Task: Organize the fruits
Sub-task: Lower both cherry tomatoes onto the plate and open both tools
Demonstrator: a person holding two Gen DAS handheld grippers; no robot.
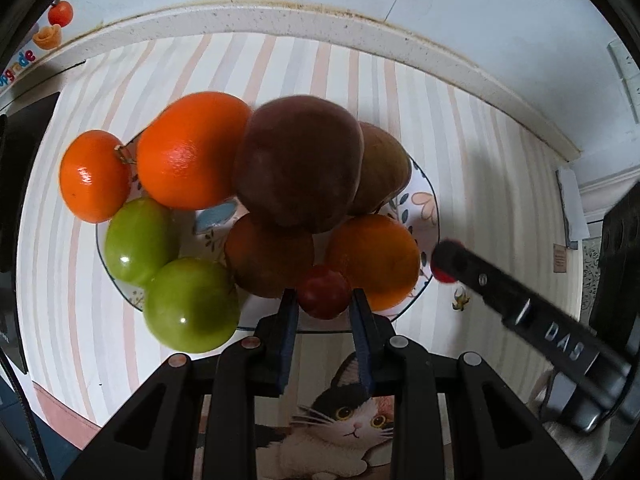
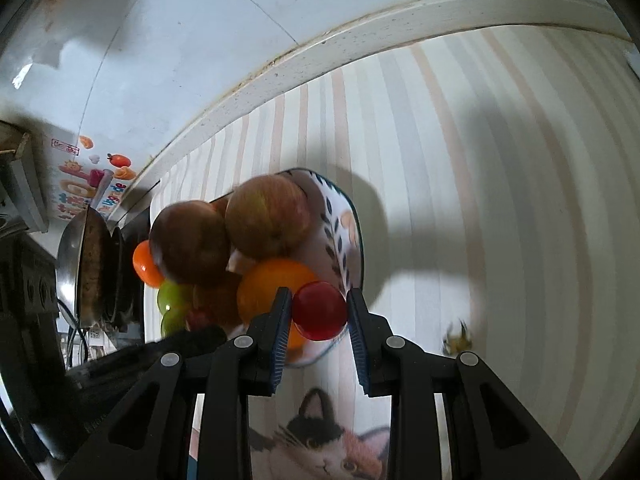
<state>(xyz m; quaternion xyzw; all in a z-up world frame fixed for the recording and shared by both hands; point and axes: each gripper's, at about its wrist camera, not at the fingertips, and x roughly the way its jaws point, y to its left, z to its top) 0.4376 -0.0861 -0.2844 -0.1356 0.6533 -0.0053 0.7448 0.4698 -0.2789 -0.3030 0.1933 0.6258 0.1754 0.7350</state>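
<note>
Striped tablecloth (image 1: 280,64) under fruit plate (image 1: 424,200)

Fruit crowds the plate (image 1: 426,200) rim to rim, a dark apple (image 1: 298,160) stacked highest at its centre. Striped tabletop (image 2: 500,200) lies bare from 12 to 3 o'clock of the plate; a pan (image 2: 86,268) blocks 9 o'clock.

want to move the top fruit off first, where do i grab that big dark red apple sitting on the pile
Grip the big dark red apple across its widest middle, coming from above. It sits on top of the other fruit on the plate, so its sides are free only up high; lower down, neighbours crowd it.
</note>
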